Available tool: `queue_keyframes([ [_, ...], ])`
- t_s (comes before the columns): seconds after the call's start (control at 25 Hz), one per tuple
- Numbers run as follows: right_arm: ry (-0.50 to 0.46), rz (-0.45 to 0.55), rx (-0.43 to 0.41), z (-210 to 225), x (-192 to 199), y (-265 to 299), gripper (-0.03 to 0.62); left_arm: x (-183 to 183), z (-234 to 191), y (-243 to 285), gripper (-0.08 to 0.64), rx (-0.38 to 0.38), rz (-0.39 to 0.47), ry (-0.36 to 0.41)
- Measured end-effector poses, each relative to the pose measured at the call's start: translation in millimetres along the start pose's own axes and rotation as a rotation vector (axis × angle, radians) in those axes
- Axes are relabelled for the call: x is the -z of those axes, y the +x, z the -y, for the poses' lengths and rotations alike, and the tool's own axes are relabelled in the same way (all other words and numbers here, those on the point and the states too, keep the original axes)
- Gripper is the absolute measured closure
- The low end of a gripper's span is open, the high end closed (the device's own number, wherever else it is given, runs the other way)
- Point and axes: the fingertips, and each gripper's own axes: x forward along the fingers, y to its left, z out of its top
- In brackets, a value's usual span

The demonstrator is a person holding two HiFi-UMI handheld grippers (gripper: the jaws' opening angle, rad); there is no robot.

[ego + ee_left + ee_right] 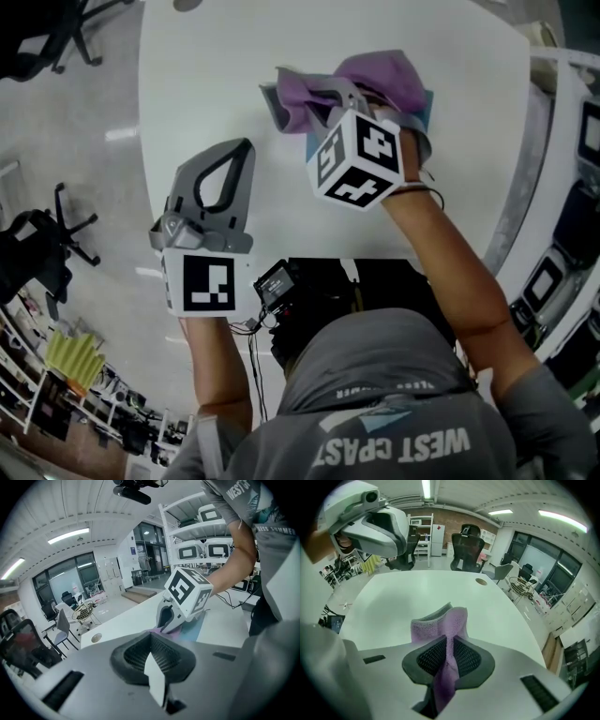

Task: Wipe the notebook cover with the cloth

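A purple cloth (361,82) lies bunched on a blue-covered notebook (427,105) at the far right of the white table (206,84). My right gripper (278,101) is shut on the cloth, and a fold of the cloth (449,625) runs pinched between its pads. From the left gripper view the right gripper (166,623) presses down on the teal notebook cover (193,626). My left gripper (244,148) hovers over bare table to the left, jaws shut and holding nothing. Most of the notebook is hidden under the cloth and gripper.
A black device with cables (281,283) sits at the table's near edge. Office chairs (56,234) stand on the floor to the left, and shelving (572,234) lines the right. A round cable hole (481,581) marks the far part of the table.
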Motion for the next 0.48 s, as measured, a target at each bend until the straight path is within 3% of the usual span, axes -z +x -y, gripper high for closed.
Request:
queue_keyframes([
  [0.24, 0.057, -0.013, 0.044, 21.4, 27.2, -8.6, 0.526, -12.1, 7.4, 11.5, 0.557, 0.018, 0.016, 0.019],
  [0.48, 0.148, -0.065, 0.111, 46.0, 79.6, -32.1, 0.526, -23.3, 17.5, 21.3, 0.557, 0.055, 0.026, 0.054],
])
